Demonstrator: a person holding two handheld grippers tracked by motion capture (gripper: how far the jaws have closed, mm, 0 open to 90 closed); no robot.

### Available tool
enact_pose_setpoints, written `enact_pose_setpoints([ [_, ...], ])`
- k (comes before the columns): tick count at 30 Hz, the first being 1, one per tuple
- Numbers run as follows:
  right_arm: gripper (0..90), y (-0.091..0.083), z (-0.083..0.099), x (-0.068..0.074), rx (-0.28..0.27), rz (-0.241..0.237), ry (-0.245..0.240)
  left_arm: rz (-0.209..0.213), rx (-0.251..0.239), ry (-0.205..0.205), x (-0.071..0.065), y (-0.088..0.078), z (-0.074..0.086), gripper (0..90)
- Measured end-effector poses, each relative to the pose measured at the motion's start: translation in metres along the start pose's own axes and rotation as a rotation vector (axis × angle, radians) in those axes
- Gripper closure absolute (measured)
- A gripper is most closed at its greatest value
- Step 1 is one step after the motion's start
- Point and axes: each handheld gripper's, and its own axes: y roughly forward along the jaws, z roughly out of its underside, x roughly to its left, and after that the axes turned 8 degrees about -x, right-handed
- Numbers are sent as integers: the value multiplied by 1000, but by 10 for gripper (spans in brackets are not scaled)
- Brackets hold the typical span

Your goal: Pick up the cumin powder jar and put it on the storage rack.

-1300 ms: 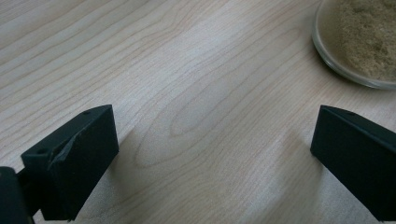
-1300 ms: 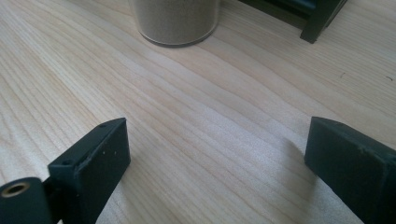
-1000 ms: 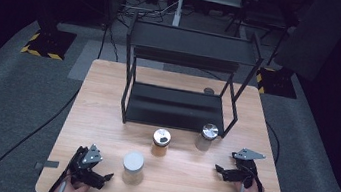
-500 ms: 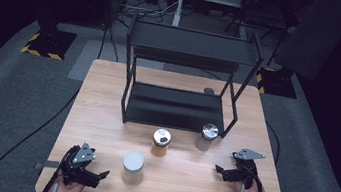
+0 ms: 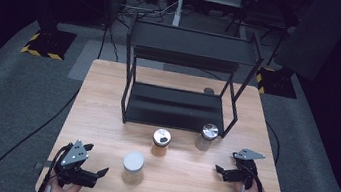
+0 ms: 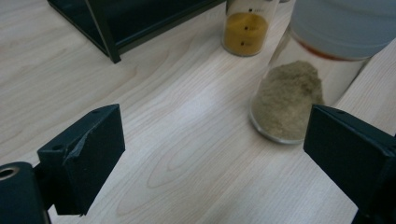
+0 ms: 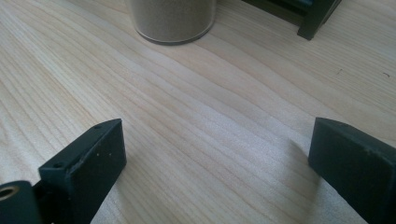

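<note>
My left gripper (image 5: 92, 172) sits at the near left corner of the table, its jaws spread wide with only bare wood between them; they have just been closing a little from their widest. My right gripper (image 5: 224, 170) rests near the right edge, jaws likewise wide apart over bare tabletop, and they have just been opening a little.

The wooden table (image 5: 107, 97) carries a black two-tier shelf rack (image 5: 191, 43) on its far half, both tiers bare as far as I can see.

In front of the rack stand three jars, each upright. The nearest to my left gripper is the white-lidded jar (image 5: 132, 167), just beside the jaws and apart from them; in the left gripper view it (image 6: 299, 88) shows a beige powder inside. Farther on, near the middle, is the jar of yellow-orange powder (image 5: 161, 142), just ahead of the rack's front rail. To its right, close to the rack's front right leg, stands the metal-lidded jar (image 5: 208, 135), which in the right gripper view (image 7: 172, 18) holds a pale tan powder.
</note>
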Motion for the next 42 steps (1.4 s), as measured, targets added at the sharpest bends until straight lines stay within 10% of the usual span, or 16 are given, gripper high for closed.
enact_pose_setpoints([
  [17,37,0,0,0,0,0,0,51,-41,-8,-6,-6,-2,49],
  [42,32,0,0,0,1,3,1,178,-47,41,-6,31,-18,49],
])
